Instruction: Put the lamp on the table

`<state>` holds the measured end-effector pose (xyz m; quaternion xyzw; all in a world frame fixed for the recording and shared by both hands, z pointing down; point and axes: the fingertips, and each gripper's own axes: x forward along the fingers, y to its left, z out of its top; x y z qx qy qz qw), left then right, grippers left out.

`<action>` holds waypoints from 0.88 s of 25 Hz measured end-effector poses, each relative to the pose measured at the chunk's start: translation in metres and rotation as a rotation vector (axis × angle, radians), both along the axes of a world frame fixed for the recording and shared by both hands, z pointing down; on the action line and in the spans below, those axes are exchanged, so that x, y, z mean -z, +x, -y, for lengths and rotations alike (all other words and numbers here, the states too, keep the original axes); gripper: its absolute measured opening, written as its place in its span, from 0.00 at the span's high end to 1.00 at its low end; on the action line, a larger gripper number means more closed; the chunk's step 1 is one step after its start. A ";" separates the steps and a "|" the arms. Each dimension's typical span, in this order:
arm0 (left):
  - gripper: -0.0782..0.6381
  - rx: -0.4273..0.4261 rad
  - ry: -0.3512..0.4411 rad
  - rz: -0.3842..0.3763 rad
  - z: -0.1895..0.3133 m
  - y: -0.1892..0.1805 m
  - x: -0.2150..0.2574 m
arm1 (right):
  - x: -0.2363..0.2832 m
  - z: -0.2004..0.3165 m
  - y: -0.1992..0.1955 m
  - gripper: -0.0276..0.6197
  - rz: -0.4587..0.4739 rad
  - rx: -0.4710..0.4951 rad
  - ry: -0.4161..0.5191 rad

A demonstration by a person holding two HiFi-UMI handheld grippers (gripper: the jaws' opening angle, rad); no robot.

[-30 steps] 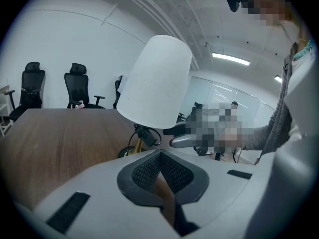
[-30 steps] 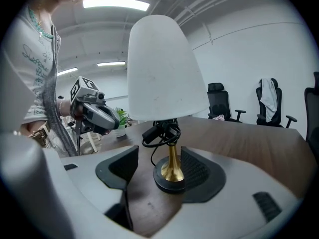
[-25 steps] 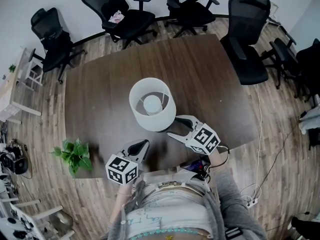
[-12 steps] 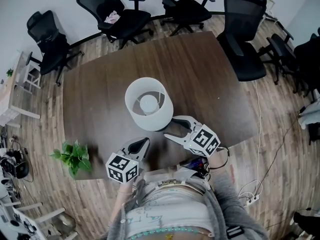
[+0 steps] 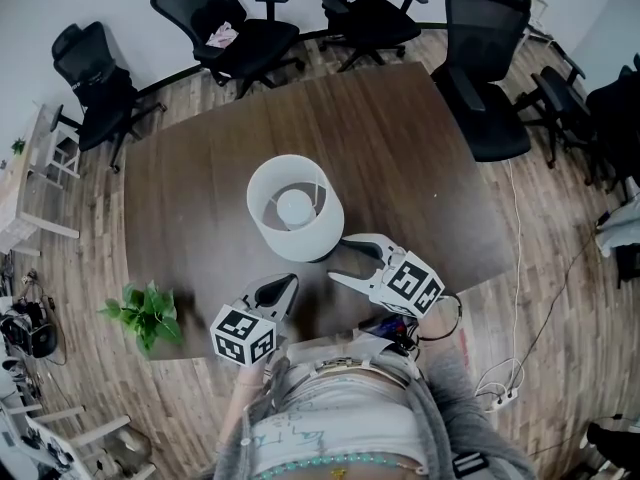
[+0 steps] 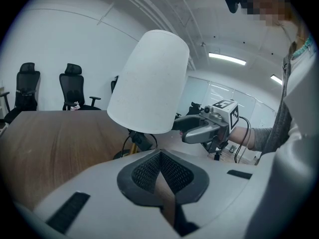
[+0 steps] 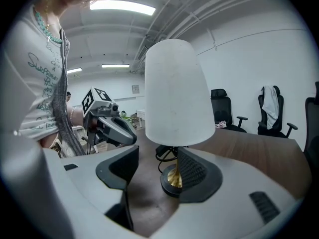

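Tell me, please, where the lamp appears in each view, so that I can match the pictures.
Head view: the lamp is at centre, seen from above, standing on the table.
Left gripper view: its shade fills the upper middle, above the jaws.
Right gripper view: it stands at centre, its base beyond the open jaws.
Shared landmark: the black office chairs behind the table.

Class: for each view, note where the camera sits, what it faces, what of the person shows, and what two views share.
Head view: on the head, facing down at the white-shaded lamp on the dark wooden table; torso shows.
Left gripper view: on the left gripper, facing the lamp; sleeve shows.
Right gripper view: on the right gripper, facing the lamp; shirt shows.
Shared: the lamp.
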<state>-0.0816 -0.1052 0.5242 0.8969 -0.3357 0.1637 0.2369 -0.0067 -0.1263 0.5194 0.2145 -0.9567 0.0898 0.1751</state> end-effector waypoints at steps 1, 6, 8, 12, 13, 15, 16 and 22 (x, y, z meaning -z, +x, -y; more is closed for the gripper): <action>0.88 0.000 0.000 -0.001 0.000 0.000 0.000 | 0.001 -0.001 0.000 0.56 0.001 0.003 -0.002; 0.88 0.000 0.001 -0.004 -0.001 0.000 0.000 | 0.002 -0.007 -0.003 0.60 0.007 0.017 -0.011; 0.88 0.001 0.001 -0.003 -0.002 0.000 0.000 | 0.004 -0.009 -0.004 0.63 0.011 0.020 -0.007; 0.88 0.005 0.005 -0.008 -0.001 -0.001 0.002 | 0.011 -0.010 -0.004 0.72 0.022 0.015 0.009; 0.88 0.005 0.006 -0.009 -0.001 -0.001 0.003 | 0.012 -0.010 -0.003 0.73 0.022 0.011 0.013; 0.88 0.002 0.008 -0.010 -0.001 0.000 0.004 | 0.014 -0.010 -0.002 0.77 0.020 0.004 0.022; 0.88 0.000 0.009 -0.010 -0.002 0.001 0.004 | 0.016 -0.010 -0.001 0.78 0.018 0.000 0.027; 0.88 -0.014 0.022 -0.017 -0.002 0.007 0.010 | 0.021 -0.014 0.002 0.88 0.026 -0.004 0.040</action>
